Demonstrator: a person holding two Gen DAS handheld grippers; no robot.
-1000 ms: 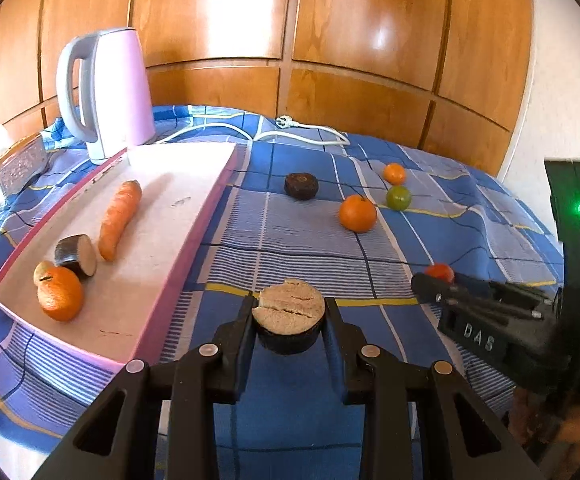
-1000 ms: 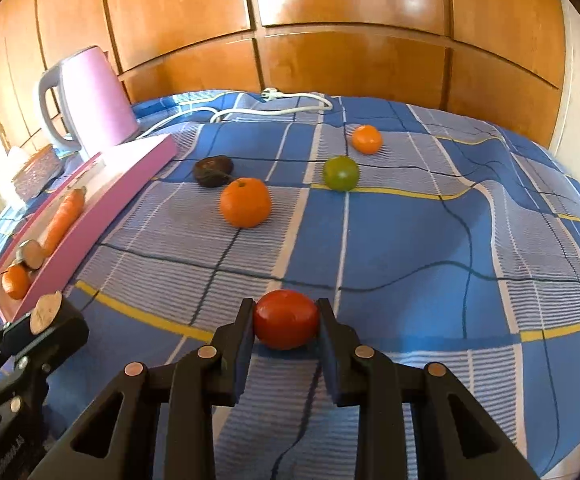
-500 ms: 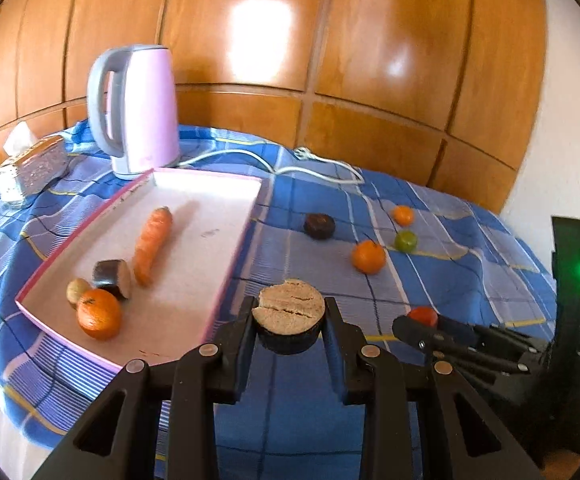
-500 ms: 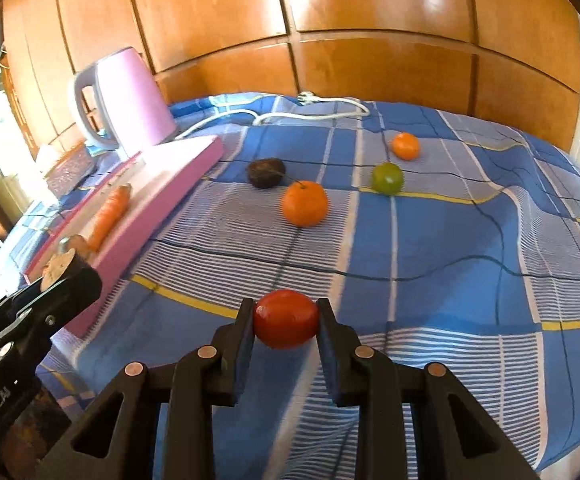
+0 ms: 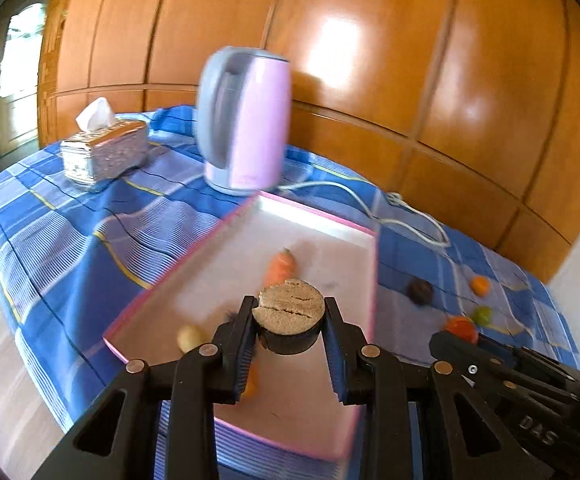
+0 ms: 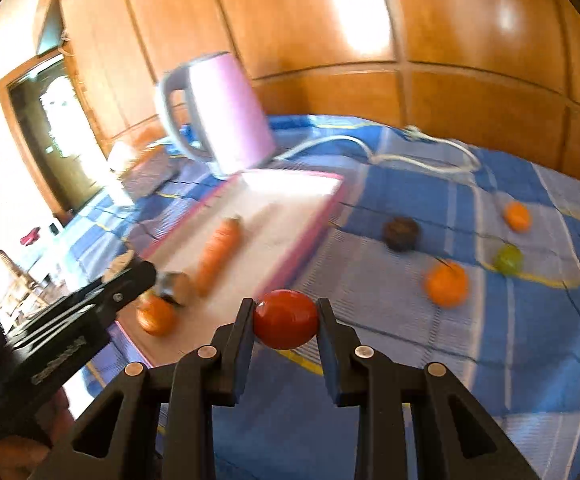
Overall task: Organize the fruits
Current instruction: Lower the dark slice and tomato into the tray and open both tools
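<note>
1. Above the near end of the pink tray point(image 5: 234, 216), the left tool point(image 5: 289, 322) is clamped on a dark, flat-cut fruit half point(image 5: 289, 314), its pale cracked face turned up.
2. At 3 o'clock of it in the left wrist view, the right tool point(image 6: 286, 320) is clamped on a red tomato point(image 6: 286, 319), held over the blue checked cloth point(image 6: 490, 340) just off the tray's near right corner.
3. In the tray, a carrot point(image 6: 218, 254) lies lengthwise; at 7 o'clock of it sit a cut dark fruit piece point(image 6: 176, 288) and an orange point(image 6: 156, 316), close together. A small yellowish fruit point(image 5: 190, 336) lies near the tray's left rim.
4. On the cloth, at 3 o'clock of the tray, lie a dark round fruit point(image 6: 401, 233), a large orange point(image 6: 446, 284), a green fruit point(image 6: 509, 259) and a small orange point(image 6: 517, 217), all apart.
5. At 12 o'clock of the tray stands a pink kettle point(image 5: 246, 120), its white cord point(image 5: 390, 208) trailing right; a tissue box point(image 5: 104, 152) sits at 9 o'clock of the kettle.
</note>
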